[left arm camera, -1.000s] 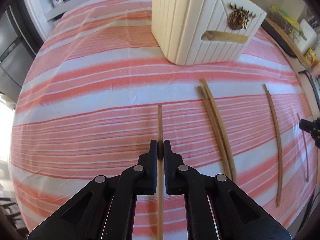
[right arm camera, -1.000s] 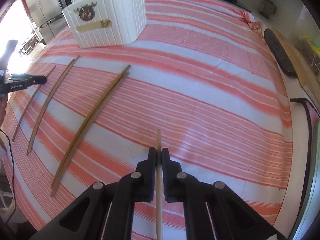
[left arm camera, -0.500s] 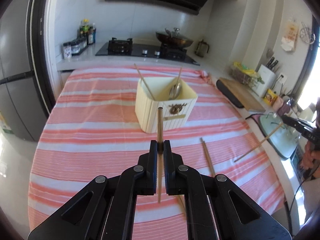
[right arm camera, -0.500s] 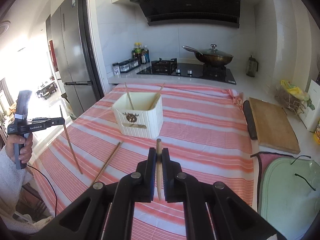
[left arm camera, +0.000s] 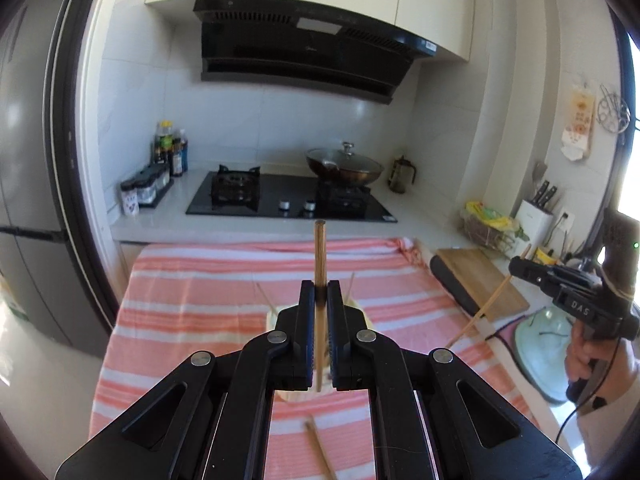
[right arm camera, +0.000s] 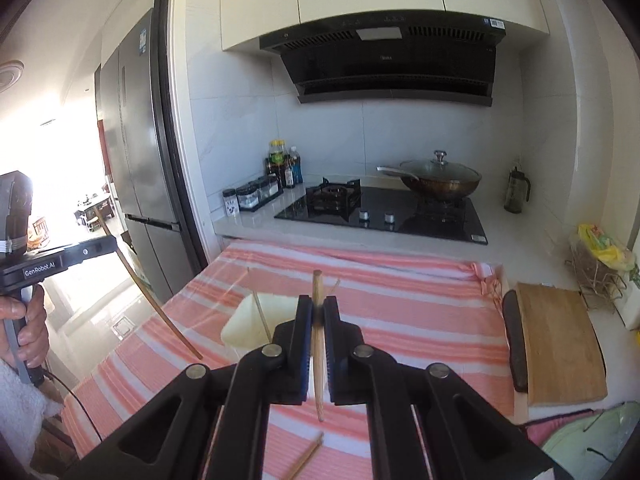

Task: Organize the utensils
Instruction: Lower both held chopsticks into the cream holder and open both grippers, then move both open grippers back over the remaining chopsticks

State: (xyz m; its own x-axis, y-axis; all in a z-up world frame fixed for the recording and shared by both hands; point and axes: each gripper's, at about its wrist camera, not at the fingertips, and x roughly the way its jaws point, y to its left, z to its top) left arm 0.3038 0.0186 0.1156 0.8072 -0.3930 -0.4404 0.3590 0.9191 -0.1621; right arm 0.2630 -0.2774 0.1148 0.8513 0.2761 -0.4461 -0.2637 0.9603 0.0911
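Note:
My left gripper [left arm camera: 319, 290] is shut on a wooden chopstick [left arm camera: 319, 256] and holds it upright in the air above the striped table. The cream utensil holder [left arm camera: 276, 322] sits right behind the jaws, mostly hidden, with two sticks poking out. My right gripper [right arm camera: 317, 306] is shut on another chopstick [right arm camera: 317, 292], also raised, with the holder [right arm camera: 248, 326] just behind and left of it. Each gripper shows in the other's view: the right one [left arm camera: 520, 268] and the left one [right arm camera: 110, 245], each with its chopstick hanging down.
Loose chopsticks lie on the cloth under the jaws [left arm camera: 318, 448] [right arm camera: 306, 456]. A wooden cutting board [right arm camera: 560, 340] lies right of the table. The stove with a wok [right arm camera: 440, 180] is behind, the fridge [right arm camera: 136, 180] at left. A basket [right arm camera: 596, 268] stands on the right counter.
Both grippers have lifted their chopsticks off the cloth and tilted up from facing the table to facing the kitchen wall. The holder has slipped down behind the jaws.

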